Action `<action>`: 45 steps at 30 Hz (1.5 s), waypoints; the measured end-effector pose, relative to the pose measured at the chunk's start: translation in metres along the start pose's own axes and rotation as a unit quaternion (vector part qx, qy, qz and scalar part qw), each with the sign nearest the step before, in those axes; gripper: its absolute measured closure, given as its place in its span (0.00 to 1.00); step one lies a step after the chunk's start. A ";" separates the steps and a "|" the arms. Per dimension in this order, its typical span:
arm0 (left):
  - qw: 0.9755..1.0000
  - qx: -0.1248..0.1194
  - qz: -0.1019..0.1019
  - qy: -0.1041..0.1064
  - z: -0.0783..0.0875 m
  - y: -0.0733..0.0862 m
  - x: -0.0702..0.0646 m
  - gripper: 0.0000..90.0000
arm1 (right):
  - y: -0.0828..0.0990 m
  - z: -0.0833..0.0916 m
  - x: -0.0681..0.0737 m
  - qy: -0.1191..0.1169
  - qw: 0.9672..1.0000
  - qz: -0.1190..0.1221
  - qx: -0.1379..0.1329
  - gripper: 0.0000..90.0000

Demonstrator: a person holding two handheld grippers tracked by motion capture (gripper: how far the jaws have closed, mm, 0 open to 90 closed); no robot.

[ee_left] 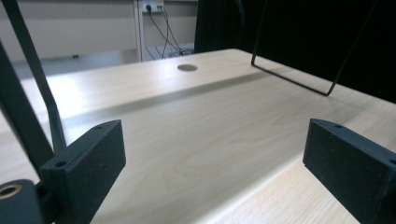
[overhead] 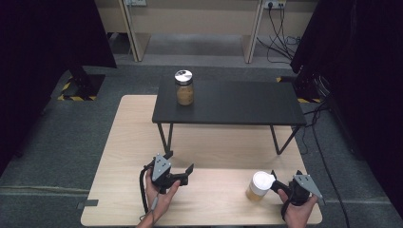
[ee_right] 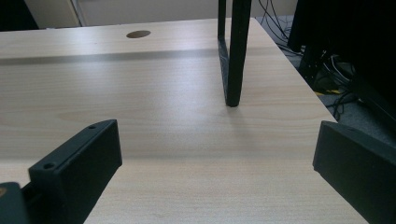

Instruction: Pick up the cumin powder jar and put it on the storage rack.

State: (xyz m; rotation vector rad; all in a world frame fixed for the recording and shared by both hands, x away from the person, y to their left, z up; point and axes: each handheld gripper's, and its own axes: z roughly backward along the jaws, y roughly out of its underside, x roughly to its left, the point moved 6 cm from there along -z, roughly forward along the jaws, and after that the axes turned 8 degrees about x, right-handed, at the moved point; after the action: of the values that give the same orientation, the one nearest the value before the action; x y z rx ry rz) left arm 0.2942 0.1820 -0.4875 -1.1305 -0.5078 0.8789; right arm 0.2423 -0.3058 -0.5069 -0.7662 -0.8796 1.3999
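Your left gripper (overhead: 183,172), jaws wide and empty, hangs left of the white-lidded jar (overhead: 259,185). Your right gripper (overhead: 275,183), also wide and empty, sits just right of it.

Even overhead light, perhaps slightly soft

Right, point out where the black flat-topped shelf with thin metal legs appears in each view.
High view: the black shelf spans the centre, standing on the table.
Left gripper view: its thin leg loop sits at the upper right.
Right gripper view: one leg stands at the top centre, seen edge-on.
Shared landmark: the light wooden table; its round hole is in both gripper views.
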 end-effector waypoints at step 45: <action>0.999 0.035 0.018 0.008 -0.010 0.026 0.012 0.06 | 0.001 0.001 0.001 0.001 1.000 0.007 -0.002 0.01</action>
State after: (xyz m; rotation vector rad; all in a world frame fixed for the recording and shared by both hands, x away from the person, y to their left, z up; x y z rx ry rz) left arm 0.3000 0.1901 -0.5159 -1.0843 -0.4423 0.9109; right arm 0.2409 -0.3046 -0.5073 -0.7767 -0.8774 1.4098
